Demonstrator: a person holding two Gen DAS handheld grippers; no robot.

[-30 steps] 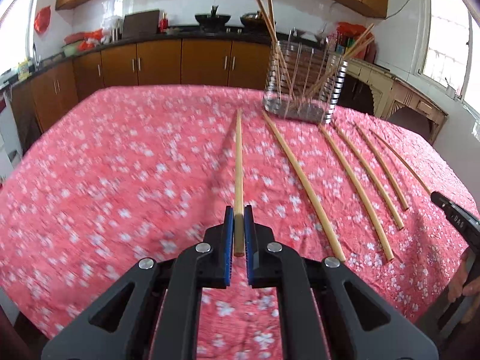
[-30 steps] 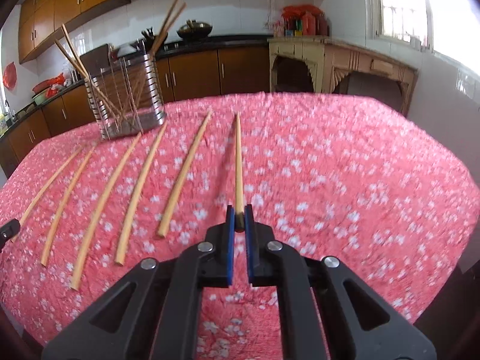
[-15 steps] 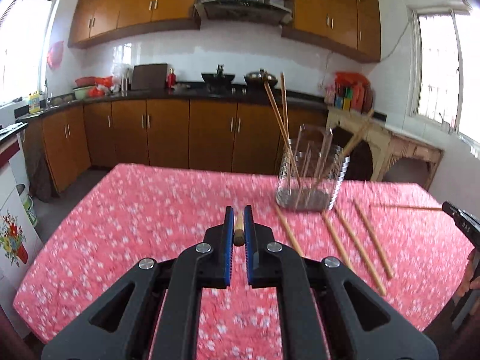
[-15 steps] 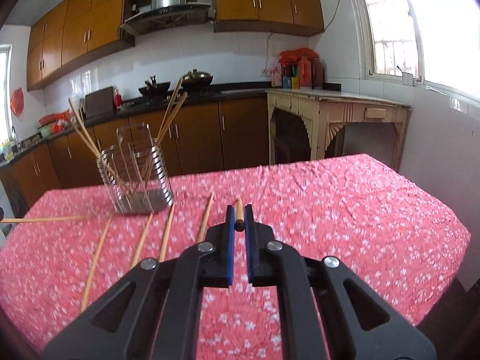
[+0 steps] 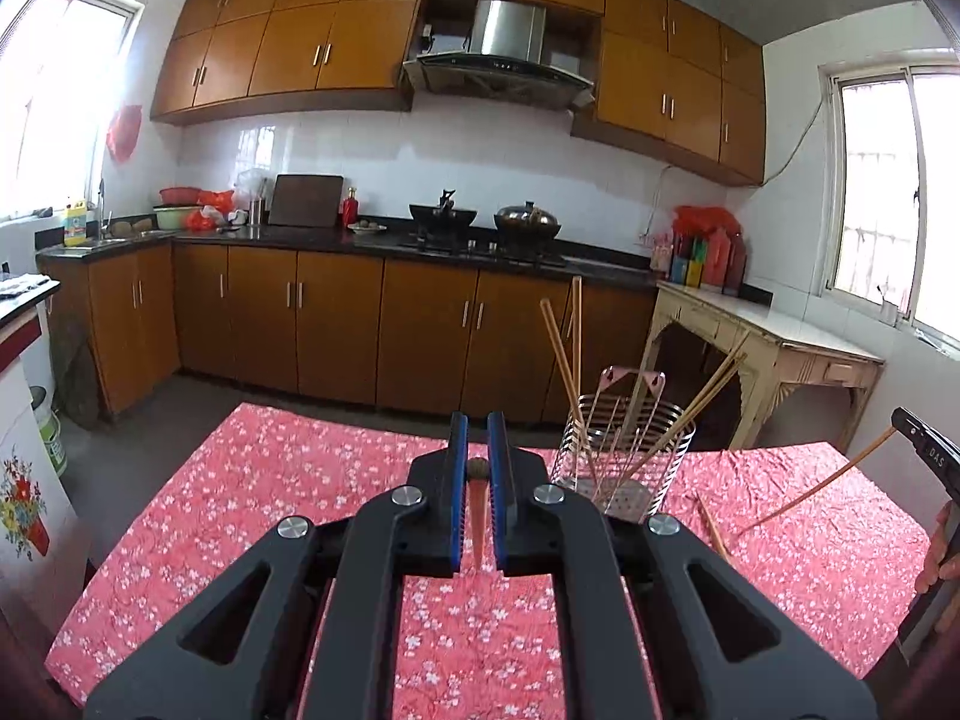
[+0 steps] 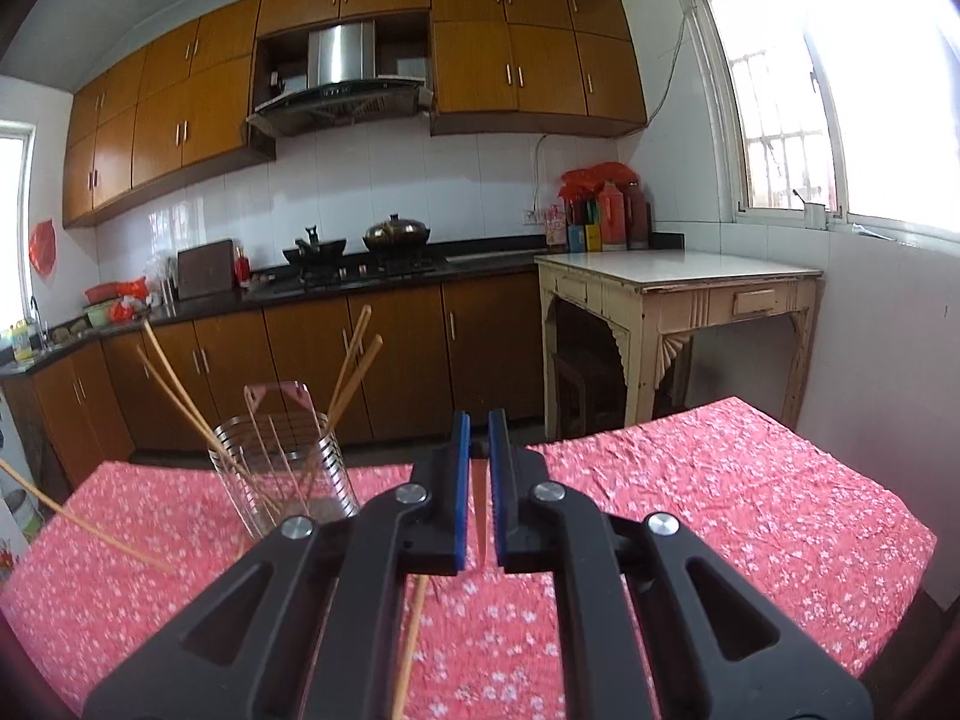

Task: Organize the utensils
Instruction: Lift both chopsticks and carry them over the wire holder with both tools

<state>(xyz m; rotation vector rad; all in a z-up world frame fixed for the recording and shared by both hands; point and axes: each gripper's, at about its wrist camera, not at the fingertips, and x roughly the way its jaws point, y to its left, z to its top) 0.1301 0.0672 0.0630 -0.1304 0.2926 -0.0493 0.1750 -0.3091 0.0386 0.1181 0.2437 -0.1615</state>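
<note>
My left gripper (image 5: 478, 462) is shut on a wooden chopstick (image 5: 478, 510) that hangs down between its blue pads, above the table. My right gripper (image 6: 478, 456) is shut on another chopstick (image 6: 480, 516), also hanging down. The wire utensil holder (image 5: 624, 462) stands on the red floral tablecloth (image 5: 240, 510) just right of my left gripper, with several chopsticks leaning in it. In the right wrist view the holder (image 6: 282, 474) stands to the left of my gripper. The right gripper's chopstick shows at the right edge of the left wrist view (image 5: 810, 492).
Loose chopsticks lie on the cloth near the holder (image 5: 711, 525) and below my right gripper (image 6: 411, 636). Kitchen cabinets (image 5: 336, 330) and a cream side table (image 6: 678, 300) stand beyond the table's far edge.
Both grippers rose and tilted up from the table, each lifting its chopstick off the cloth. The chopsticks now hang down instead of lying flat ahead.
</note>
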